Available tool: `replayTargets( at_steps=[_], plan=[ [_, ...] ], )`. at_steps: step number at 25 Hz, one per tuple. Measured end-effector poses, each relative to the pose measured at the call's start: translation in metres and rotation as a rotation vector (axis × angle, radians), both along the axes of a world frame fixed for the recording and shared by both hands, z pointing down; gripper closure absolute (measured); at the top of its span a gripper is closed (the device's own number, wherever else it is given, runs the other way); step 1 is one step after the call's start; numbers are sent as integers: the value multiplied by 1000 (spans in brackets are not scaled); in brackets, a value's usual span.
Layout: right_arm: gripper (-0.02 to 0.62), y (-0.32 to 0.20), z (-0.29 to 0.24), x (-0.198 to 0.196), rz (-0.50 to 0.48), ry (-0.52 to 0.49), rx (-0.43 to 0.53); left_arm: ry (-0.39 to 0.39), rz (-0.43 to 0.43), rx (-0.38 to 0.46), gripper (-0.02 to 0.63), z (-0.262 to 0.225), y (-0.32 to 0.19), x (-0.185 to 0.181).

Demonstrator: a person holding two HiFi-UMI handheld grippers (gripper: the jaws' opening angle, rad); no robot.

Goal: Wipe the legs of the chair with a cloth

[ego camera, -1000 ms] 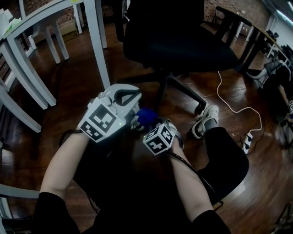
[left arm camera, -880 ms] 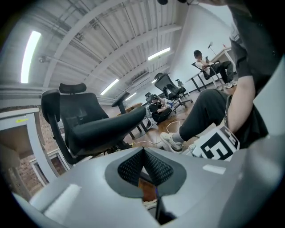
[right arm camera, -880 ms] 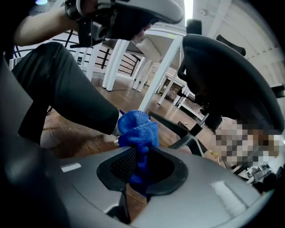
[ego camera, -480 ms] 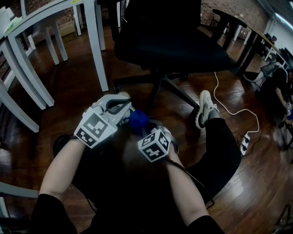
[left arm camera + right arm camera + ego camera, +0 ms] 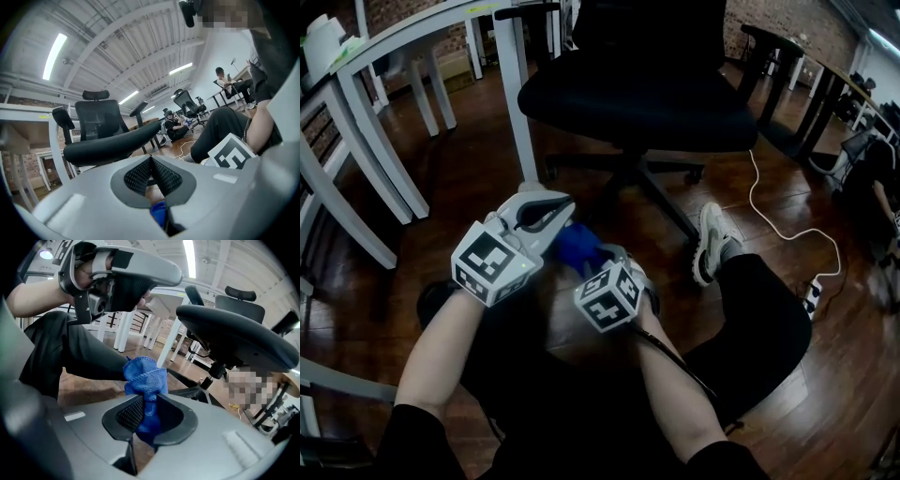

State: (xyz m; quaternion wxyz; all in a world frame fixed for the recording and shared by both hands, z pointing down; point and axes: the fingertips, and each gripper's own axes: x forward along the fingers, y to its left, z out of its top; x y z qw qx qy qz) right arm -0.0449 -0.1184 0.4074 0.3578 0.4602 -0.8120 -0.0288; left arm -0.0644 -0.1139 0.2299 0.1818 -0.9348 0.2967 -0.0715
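Two grippers sat close together low over the wooden floor (image 5: 459, 178), just short of the chair (image 5: 647, 94). Right gripper (image 5: 145, 414) had its fingers (image 5: 129, 413) clamped on the blue cloth (image 5: 146, 376); a bunched wad stuck out past the tips, the rest hung down between the pads. Left gripper (image 5: 151, 174) had its fingers (image 5: 138, 176) pressed fully together with nothing between them; it only sat beside the cloth, tips just above it in the head view. The cloth was in the air between the two grippers and not touching the chair.

Step, as I judged it: approach. The cloth was gripped and ready but no wiping contact was made yet. The chair's legs (image 5: 666, 202) spread out from the centre post under the seat, and the nearest one ran toward the person's shoe (image 5: 708, 246), near the cloth but apart from it.

Next move probably called for carrying the right gripper forward and down so the loose wad landed on that nearest leg, then rubbing along its length out toward the caster. The left gripper had no job in that and should keep off the cloth. Watch-outs: white cable (image 5: 783, 230) near the base, white bench leg (image 5: 521, 103) close on the left, and the chair could roll when pushed.
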Motion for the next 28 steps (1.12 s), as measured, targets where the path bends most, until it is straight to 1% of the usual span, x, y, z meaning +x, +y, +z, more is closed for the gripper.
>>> replayTargets(
  at_steps=[2, 4, 6, 9, 11, 14, 17, 19, 20, 25, 26, 28],
  plan=[
    [509, -4, 3, 3, 7, 24, 1, -33, -49, -5, 604, 15, -13, -4],
    [509, -10, 7, 13, 23, 40, -1, -106, -109, 11, 604, 35, -27, -5],
    [509, -15, 12, 24, 53, 22, -19, -171, -150, 31, 604, 53, -38, -5],
    [509, -20, 21, 33, 84, -24, -49, -251, -177, 72, 603, 71, -51, 1],
    [509, -22, 29, 39, 101, -43, -70, -286, -177, 81, 601, 77, -59, 12],
    [509, -17, 43, 50, 122, -62, -101, -280, -164, 34, 594, 84, -69, 32],
    [509, -19, 50, 56, 129, -78, -114, -213, -200, -30, 592, 78, -83, 38],
    [509, -23, 48, 55, 130, -102, -113, -162, -235, -49, 594, 68, -91, 39],
    [509, -24, 47, 53, 129, -108, -110, -149, -245, -56, 594, 66, -94, 41],
    [510, -23, 42, 54, 140, -103, -99, -136, -241, -81, 594, 69, -101, 49],
    [509, -22, 42, 56, 144, -100, -101, -142, -237, -81, 594, 71, -100, 48],
    [509, -18, 42, 59, 148, -104, -104, -182, -235, -79, 594, 82, -99, 47]
  ],
)
